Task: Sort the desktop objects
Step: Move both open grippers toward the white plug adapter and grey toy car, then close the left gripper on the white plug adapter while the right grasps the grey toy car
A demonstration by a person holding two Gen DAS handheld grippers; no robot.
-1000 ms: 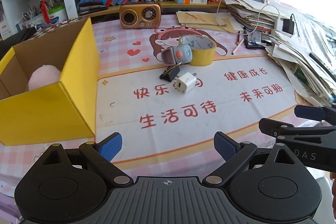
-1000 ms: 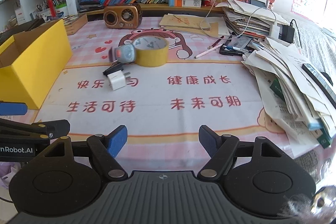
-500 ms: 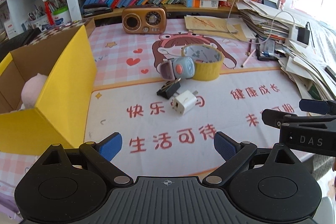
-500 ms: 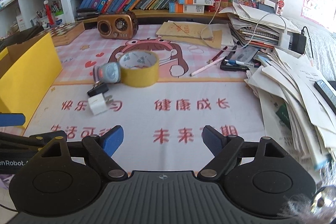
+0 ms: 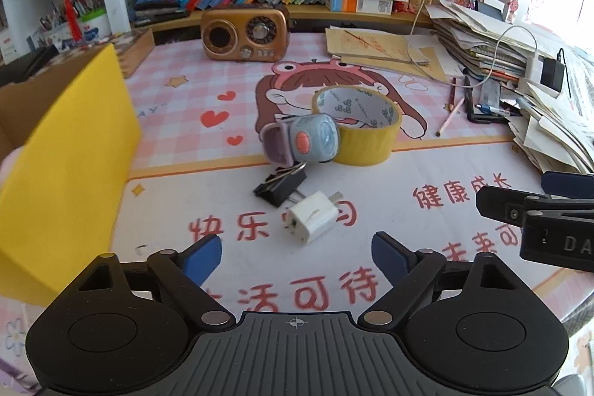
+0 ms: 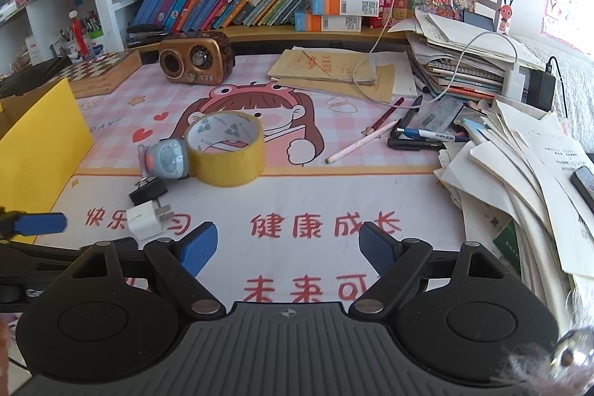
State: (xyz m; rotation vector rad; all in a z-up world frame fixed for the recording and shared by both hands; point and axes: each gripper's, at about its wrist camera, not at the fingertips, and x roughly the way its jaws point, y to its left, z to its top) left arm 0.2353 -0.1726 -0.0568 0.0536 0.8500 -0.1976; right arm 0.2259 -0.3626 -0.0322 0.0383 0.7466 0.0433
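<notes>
From the left wrist view we see our left gripper [image 5: 296, 253] spread wide with nothing between its blue pads, low over the desk mat [image 5: 371, 173]. Just ahead of it lies the white charger plug [image 5: 313, 216], with the black binder clip [image 5: 281, 187] touching it on the far side. Beyond these the grey-blue toy watch [image 5: 302, 143] leans against the yellow tape roll [image 5: 358, 125]. The yellow cardboard box [image 5: 67, 166] stands at the left, its inside mostly hidden here. Only the right wrist view shows the chessboard box [image 6: 102, 71] behind the yellow box, and the pencil [image 6: 362, 141] and pen [image 6: 432, 135] near the paper pile [image 6: 519, 166]. There our right gripper [image 6: 287, 247] is also spread wide and empty, and the left gripper's blue fingertip pokes in at the left edge. Compared with a second ago, both grippers have moved forward: the plug and clip sit much nearer the left fingers, and the pink thing seen in the box has slid to the frame's edge.
</notes>
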